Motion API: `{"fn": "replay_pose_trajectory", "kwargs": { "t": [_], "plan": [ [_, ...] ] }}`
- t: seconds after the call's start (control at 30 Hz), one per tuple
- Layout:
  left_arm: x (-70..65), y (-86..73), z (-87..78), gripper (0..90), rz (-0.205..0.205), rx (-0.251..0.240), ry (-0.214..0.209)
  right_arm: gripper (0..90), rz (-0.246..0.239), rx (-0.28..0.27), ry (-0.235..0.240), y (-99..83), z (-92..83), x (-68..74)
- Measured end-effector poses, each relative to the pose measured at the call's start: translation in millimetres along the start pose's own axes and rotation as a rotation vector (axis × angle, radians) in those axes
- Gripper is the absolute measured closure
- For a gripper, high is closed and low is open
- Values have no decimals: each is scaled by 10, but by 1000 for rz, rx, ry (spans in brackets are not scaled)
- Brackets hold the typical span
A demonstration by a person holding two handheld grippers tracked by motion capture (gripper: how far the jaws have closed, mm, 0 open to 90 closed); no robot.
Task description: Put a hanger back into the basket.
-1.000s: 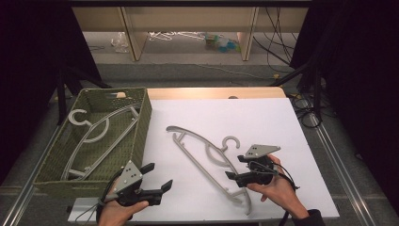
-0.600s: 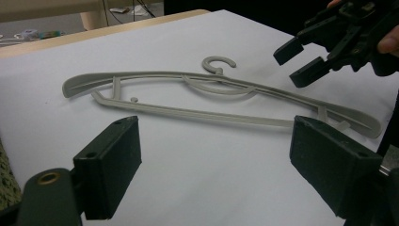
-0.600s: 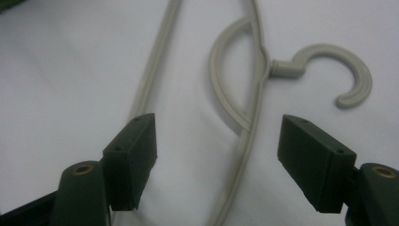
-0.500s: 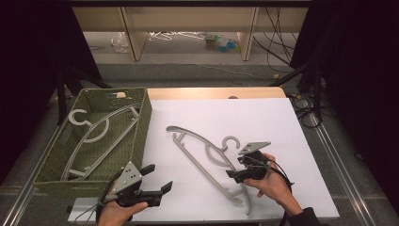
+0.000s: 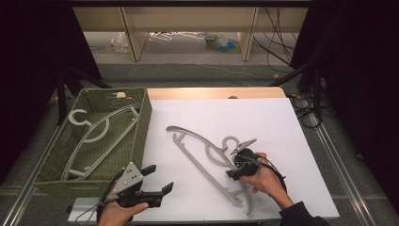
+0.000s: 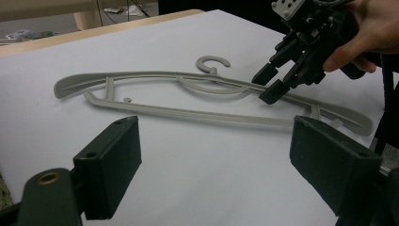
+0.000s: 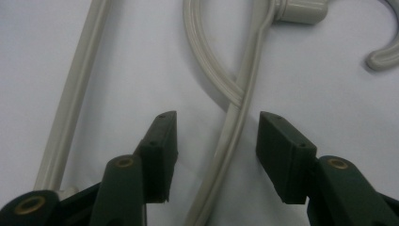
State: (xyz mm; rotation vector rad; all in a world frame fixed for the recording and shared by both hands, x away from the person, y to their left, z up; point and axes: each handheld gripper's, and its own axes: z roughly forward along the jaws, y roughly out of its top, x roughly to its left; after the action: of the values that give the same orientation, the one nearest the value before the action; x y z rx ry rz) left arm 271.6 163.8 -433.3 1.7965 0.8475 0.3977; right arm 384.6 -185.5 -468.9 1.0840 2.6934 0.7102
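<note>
Your right gripper (image 5: 234, 170) sits down over the grey hanger (image 5: 207, 157), which lies flat on the white table (image 5: 282, 127), right of the green basket (image 5: 141, 127). Its jaws have just been closing, straddling the hanger's upper arm but not pinching it. Your left gripper (image 5: 157, 181) hovers wide open, empty, near the front edge.

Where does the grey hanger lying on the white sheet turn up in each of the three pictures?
High view: the hanger lies slanted at centre, beside the basket.
Left gripper view: it stretches across the middle.
Right gripper view: its upper arm runs between the open jaws.
Shared landmark: its hook.
</note>
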Motion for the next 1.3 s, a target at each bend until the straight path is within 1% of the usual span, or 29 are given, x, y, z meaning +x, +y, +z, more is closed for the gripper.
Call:
{"fn": "replay_pose_trajectory", "kwargs": {
  "t": [0.03, 0.1, 0.2, 0.23, 0.27, 0.33, 0.37, 0.4, 0.43, 0.47, 0.5, 0.63, 0.73, 0.77, 0.83, 0.9, 0.97, 1.0, 1.03, 1.07, 1.13, 1.17, 1.2, 1.27, 1.3],
  "plan": [
    [-3, -2, -2, 170, -5, 0, 3, 528, -19, 2, -3, 7, 5, -7],
    [-6, 1, -9, 170, 0, 5, 9, 538, -23, 14, -15, 14, 7, 2],
    [-3, -3, -1, 171, 5, -1, -3, 545, -24, 25, -9, 28, 10, -6],
    [-3, -3, -3, 171, 6, 3, 1, 547, -26, 32, -8, 39, 13, -5],
    [1, -1, -2, 171, 10, 2, -1, 550, -46, 41, -15, 50, 16, -3],
    [-3, 2, -11, 171, 5, 7, 6, 563, -47, 49, -13, 62, 19, -3],
    [-4, 1, -12, 171, 2, 3, 8, 579, -51, 52, -9, 66, 17, -15],
    [7, 4, -14, 172, 17, 3, 5, 598, -44, 59, -3, 67, 14, -25],
    [8, 3, -15, 172, 15, 3, 5, 616, -49, 60, -2, 67, 9, -39],
    [2, -1, -15, 172, -1, 2, 10, 631, -55, 59, -2, 69, 10, -52],
    [4, -2, -16, 172, 0, 1, 9, 648, -56, 63, -2, 73, 10, -55],
    [8, -8, -16, 173, 4, 5, 7, 700, -91, 82, -10, 101, 11, -47],
    [8, -9, -14, 175, 3, 5, 7, 706, -95, 86, -12, 99, 8, -45],
    [10, -13, -6, 175, 2, -2, 3, 708, -98, 79, -8, 98, 11, -49],
    [11, -12, -5, 175, 2, -3, 1, 721, -98, 85, -2, 100, 5, -55],
    [13, -11, -4, 175, -1, -5, 0, 745, -99, 84, -1, 101, 3, -61],
    [14, -11, -7, 175, -5, -3, 3, 791, -96, 84, 0, 100, -2, -72],
    [24, -8, -7, 175, 8, -2, -2, 814, -95, 82, 4, 96, -5, -79],
    [31, -6, -6, 175, 17, -2, -4, 818, -100, 87, 9, 94, -11, -88],
    [16, -10, -7, 175, -8, 4, 8, 818, -122, 92, 12, 93, -14, -86],
    [22, -11, 1, 175, 3, 8, 3, 820, -166, 103, 7, 104, -17, -71],
    [18, -13, 5, 175, -2, 9, 3, 821, -194, 104, 7, 107, -17, -68],
    [21, -17, 16, 175, -3, 2, -7, 821, -204, 103, 9, 105, -17, -73],
    [11, -14, 14, 175, 0, 14, 1, 819, -213, 103, 15, 105, -17, -77],
    [11, -13, 17, 175, 4, 16, -3, 819, -218, 104, 14, 106, -19, -75]
  ]
}}
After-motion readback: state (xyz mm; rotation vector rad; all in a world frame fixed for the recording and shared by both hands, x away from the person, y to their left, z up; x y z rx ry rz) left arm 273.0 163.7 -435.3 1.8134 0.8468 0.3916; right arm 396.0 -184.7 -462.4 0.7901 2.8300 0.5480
